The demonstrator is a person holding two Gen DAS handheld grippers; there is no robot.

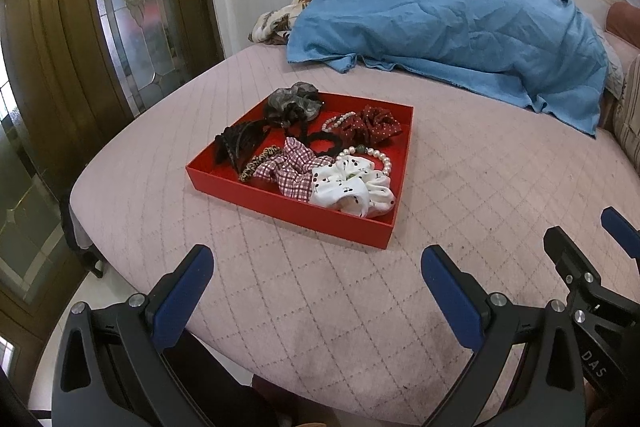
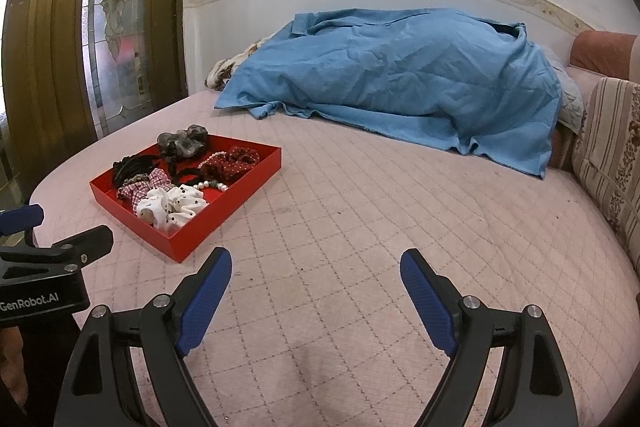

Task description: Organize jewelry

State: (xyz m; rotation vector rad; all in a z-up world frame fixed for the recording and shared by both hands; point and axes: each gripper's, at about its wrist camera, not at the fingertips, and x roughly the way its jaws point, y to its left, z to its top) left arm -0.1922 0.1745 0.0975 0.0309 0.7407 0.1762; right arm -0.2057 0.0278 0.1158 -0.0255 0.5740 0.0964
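Fingers of left gripper [image 1: 316,267] spread wide, nothing between them, blue pads [image 1: 182,297] hovering over pink quilted bed [image 1: 460,195] just short of red tray [image 1: 280,205]. Fingers of right gripper [image 2: 316,275] likewise wide apart and empty, poised above bare quilt to the right of tray [image 2: 188,239], well apart from it. Left gripper's body and one blue tip visible at left edge of right view; right gripper's tip at right edge of left view. Tray flat on bed near its left corner, holding a jumble of hair pieces and jewelry: white dotted scrunchie [image 1: 354,189] in near right corner, checked red scrunchie [image 1: 292,167] touching it on the left, pearl bracelet [image 1: 374,155] curling behind the white one, dark red dotted scrunchie [image 1: 374,127] at far right with a second pearl strand [image 1: 336,119] beside it, black hair tie [image 1: 320,141] in the middle, grey scrunchie [image 1: 294,103] at far corner spilling over the rim, black claw clip [image 1: 236,143] at left, leopard band [image 1: 258,163] just in front of the clip. Blue sheet [image 1: 448,23] heaped along far side of bed against wall. Wooden door [image 1: 60,27] with patterned glass at left. Striped cushion [image 2: 612,155] at right edge.
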